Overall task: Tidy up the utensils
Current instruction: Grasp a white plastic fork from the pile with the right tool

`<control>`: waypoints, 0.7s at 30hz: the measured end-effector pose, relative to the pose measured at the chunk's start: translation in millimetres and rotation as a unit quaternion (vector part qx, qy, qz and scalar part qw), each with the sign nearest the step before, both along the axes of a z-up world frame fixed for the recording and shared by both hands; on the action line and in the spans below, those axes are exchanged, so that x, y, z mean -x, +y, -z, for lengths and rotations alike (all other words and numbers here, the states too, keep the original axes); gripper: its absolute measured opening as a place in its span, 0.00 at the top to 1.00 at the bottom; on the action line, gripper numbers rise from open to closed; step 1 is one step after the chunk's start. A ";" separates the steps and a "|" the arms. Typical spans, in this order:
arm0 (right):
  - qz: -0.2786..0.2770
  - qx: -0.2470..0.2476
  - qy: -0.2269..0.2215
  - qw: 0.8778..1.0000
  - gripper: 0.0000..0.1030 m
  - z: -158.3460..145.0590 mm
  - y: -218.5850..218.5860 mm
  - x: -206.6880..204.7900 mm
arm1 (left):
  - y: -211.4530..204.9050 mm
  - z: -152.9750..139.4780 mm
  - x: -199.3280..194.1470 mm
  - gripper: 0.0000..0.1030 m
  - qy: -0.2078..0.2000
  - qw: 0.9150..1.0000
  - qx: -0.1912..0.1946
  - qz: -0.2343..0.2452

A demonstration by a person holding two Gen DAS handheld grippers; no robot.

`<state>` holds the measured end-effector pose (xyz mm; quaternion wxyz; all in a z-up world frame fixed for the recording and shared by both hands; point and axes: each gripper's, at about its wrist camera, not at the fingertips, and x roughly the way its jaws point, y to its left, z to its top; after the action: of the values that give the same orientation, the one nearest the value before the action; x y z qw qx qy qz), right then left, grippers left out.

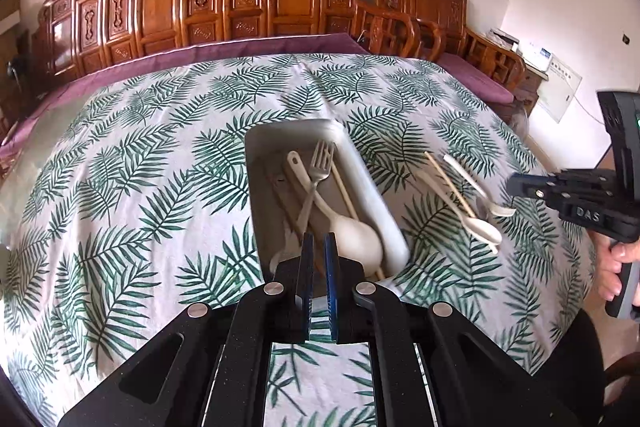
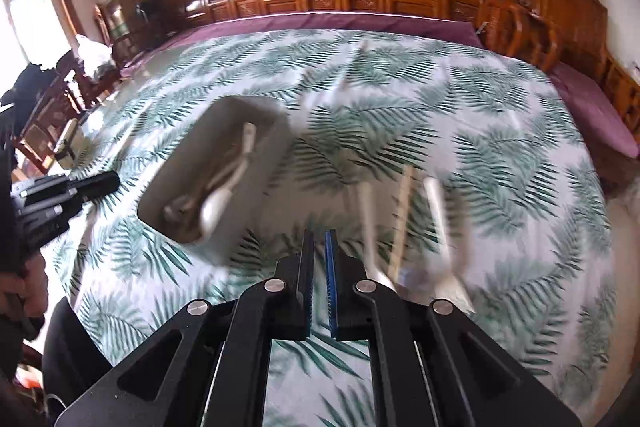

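The right gripper carries the white letters "DAS" on its black body, readable in the left wrist view; no other writing can be made out. A grey tray sits on a table under a leaf-print cloth, and in it lie a metal fork, a large white spoon and a pale chopstick, with a darker handle beneath them that is hard to identify. The near end of the tray lies directly ahead of the left gripper, whose fingertips overlap the spoon's bowl in that view; whether they touch it cannot be told. Its fingers are nearly together, with only a narrow gap and nothing between them. To the right of the tray, loose on the cloth, lie a second chopstick and two white spoons. In the blurred right wrist view these loose pieces lie just ahead and to the right of the right gripper, whose fingers are likewise nearly closed and hold nothing.
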<state>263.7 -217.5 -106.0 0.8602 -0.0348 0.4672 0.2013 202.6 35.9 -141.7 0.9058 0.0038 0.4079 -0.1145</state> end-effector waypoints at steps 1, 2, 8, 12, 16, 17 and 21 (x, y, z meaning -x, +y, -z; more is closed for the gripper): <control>0.003 0.004 -0.001 1.000 0.93 -1.9 -6.8 0.9 | -2.8 -3.1 0.1 0.96 -0.002 1.000 -0.003 0.002; 0.007 0.008 -0.001 1.000 0.93 -4.5 -14.9 1.6 | -6.8 -7.5 0.0 0.96 -0.005 1.000 -0.005 0.005; 0.024 0.018 0.000 1.000 0.93 -11.5 -50.9 6.7 | -30.4 -23.4 -1.6 0.95 -0.014 1.000 -0.007 0.018; 0.027 0.036 0.007 0.999 0.89 0.3 -61.6 7.0 | -50.9 -23.3 -1.8 0.85 -0.008 0.999 -0.004 0.032; 0.029 0.035 0.023 0.999 0.87 18.1 -70.1 -1.7 | -71.1 -15.9 -3.3 0.84 0.003 0.999 -0.007 0.044; 0.027 0.034 0.028 0.999 0.87 23.5 -71.4 -5.8 | -76.7 -12.5 -5.6 0.82 0.008 0.999 -0.007 0.044; 0.024 0.035 0.045 0.998 0.86 42.9 -69.7 -21.0 | -92.1 -3.0 -13.6 0.73 0.022 0.998 -0.010 0.053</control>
<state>284.7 -287.2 -148.8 0.8410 -0.0450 0.5131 0.1658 216.2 -56.2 -138.8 0.8894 0.0316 0.4276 -0.1585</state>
